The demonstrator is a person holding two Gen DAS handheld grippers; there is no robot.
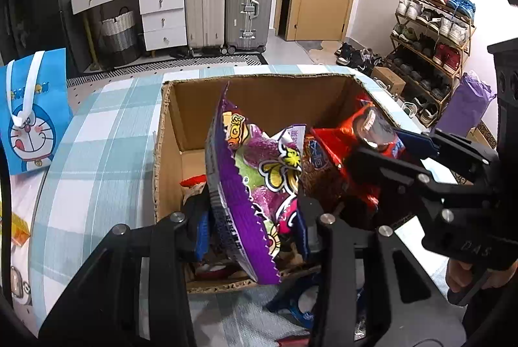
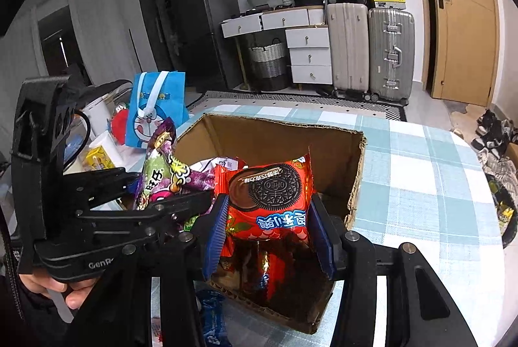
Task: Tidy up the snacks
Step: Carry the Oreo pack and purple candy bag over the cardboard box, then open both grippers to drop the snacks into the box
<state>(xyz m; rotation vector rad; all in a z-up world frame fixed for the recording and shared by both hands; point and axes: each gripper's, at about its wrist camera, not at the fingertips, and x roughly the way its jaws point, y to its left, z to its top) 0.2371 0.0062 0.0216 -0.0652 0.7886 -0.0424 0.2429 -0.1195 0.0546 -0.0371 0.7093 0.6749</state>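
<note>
Left gripper clamps the purple candy bag between its blue pads, above the cardboard box. Only the right view shows the Oreo pack, pinched upright in the right gripper over the box; contents below look like wrappers.

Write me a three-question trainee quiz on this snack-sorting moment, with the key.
1. True or false: the right gripper holds the red Oreo pack between its blue pads.
2. Which snack is the left gripper clamped on? A) a yellow chip bag B) the purple candy bag C) a green can
3. Fill in: both snacks are held over the open ______.

Key
1. True; the pads press its two sides.
2. B.
3. Cardboard box, which stands on the checked tablecloth.
</note>
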